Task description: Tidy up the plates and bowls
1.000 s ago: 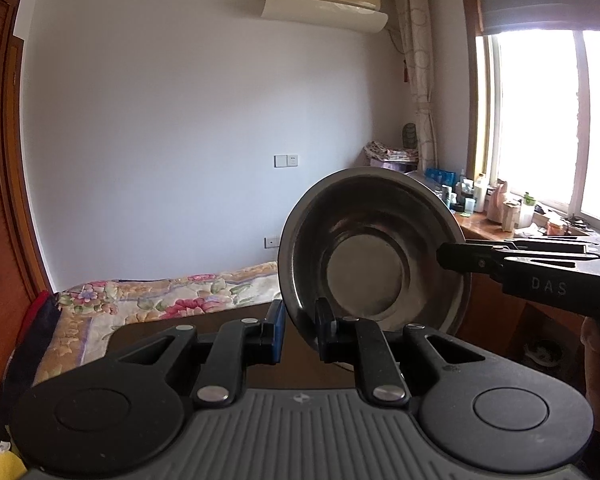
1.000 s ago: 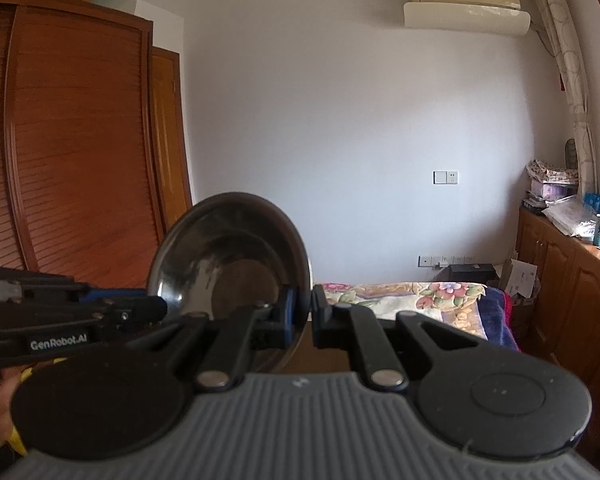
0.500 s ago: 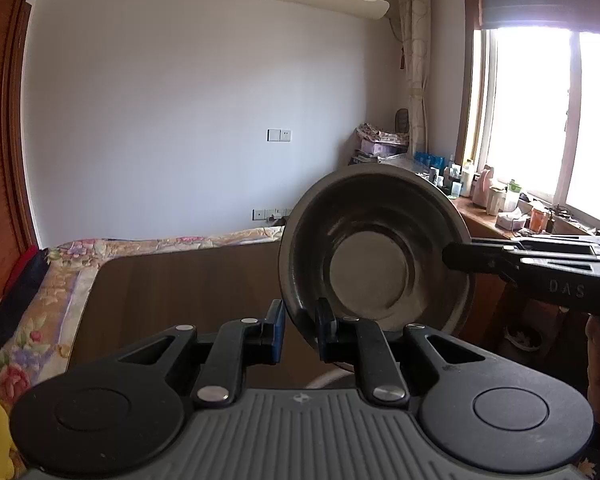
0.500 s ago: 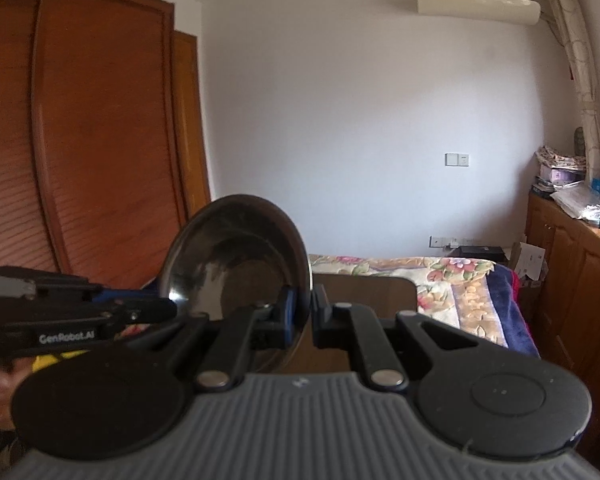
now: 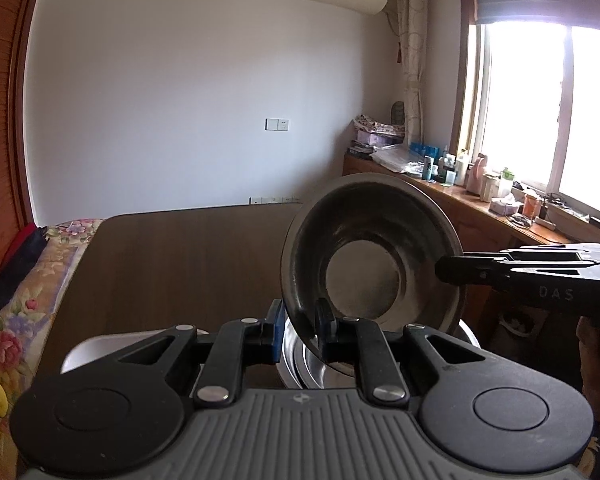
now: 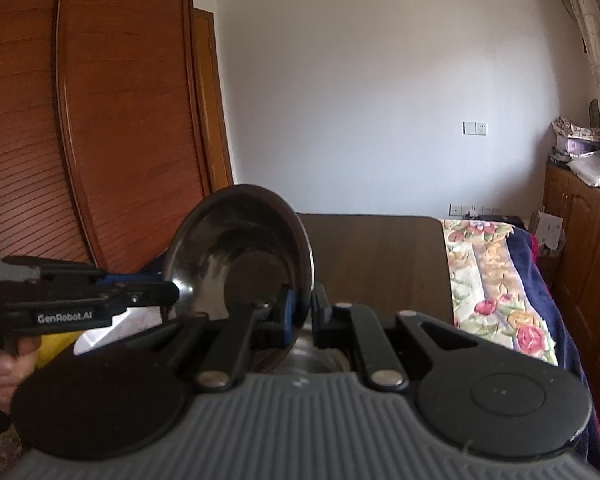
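A: What is lying around the dark brown wooden table (image 5: 172,264), starting with the biggest thing?

B: The red-brown slatted wooden wardrobe (image 6: 100,120) is standing beyond the table's far left corner. A floral-patterned bedspread (image 6: 496,292) is lying along the table's right edge in the right wrist view. A wooden counter crowded with bottles (image 5: 480,200) is running under the window, past the table's far right corner.

A: And on the table itself?

B: A white plate (image 5: 100,346) is sitting on the near part of the table, mostly hidden behind the left gripper's body. Just beside it a stack of shiny steel bowls (image 5: 300,364) is resting on the table, also largely covered.

A: Where is the round stainless steel bowl (image 5: 372,256)?

B: It is hanging tilted on edge above that stack, its hollow facing the left camera, clear of the table.

A: How are the grippers sitting?

B: The left gripper (image 5: 298,328) is reaching forward over the table's near edge, its jaws pinching the bowl's lower rim. The right gripper (image 6: 302,308) is coming in from the bowl's other side, jaws clamping the rim there. In the left view it is showing as a black arm at the bowl's right rim.
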The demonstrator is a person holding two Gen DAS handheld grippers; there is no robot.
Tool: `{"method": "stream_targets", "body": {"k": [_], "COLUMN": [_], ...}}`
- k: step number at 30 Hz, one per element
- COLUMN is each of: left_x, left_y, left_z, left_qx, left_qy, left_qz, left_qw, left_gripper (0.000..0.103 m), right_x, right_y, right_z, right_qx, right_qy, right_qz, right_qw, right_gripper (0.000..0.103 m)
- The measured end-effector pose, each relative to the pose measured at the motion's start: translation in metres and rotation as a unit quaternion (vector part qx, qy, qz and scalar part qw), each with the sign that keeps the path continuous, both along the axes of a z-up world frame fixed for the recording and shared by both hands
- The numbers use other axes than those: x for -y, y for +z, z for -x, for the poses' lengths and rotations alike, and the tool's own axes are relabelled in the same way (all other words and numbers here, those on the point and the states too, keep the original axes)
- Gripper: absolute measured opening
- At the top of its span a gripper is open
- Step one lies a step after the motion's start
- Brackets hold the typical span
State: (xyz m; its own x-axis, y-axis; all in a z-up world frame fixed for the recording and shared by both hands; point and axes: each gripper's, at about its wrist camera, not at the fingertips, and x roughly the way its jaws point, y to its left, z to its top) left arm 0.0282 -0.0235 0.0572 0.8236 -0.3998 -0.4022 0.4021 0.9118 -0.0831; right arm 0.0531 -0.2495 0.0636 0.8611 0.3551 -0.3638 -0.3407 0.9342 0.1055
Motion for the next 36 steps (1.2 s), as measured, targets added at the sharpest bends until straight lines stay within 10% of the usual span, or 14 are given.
{"method": "stream_targets", "body": {"k": [36], "left_x": [0.011], "left_y": [-0.035], "left_z": [-0.001], "left_qx": [-0.023], "left_qy": [-0.005], "left_qz": [0.011], "left_qw": [0.9997], "left_gripper": [0.046], "right_x": [0.0], "right_y": [-0.037], "right_z": [0.011], "right_qx": [-0.029], "right_qy": [-0.036], "right_qz": [-0.001], "right_qw": [0.999], "right_gripper": [0.013]}}
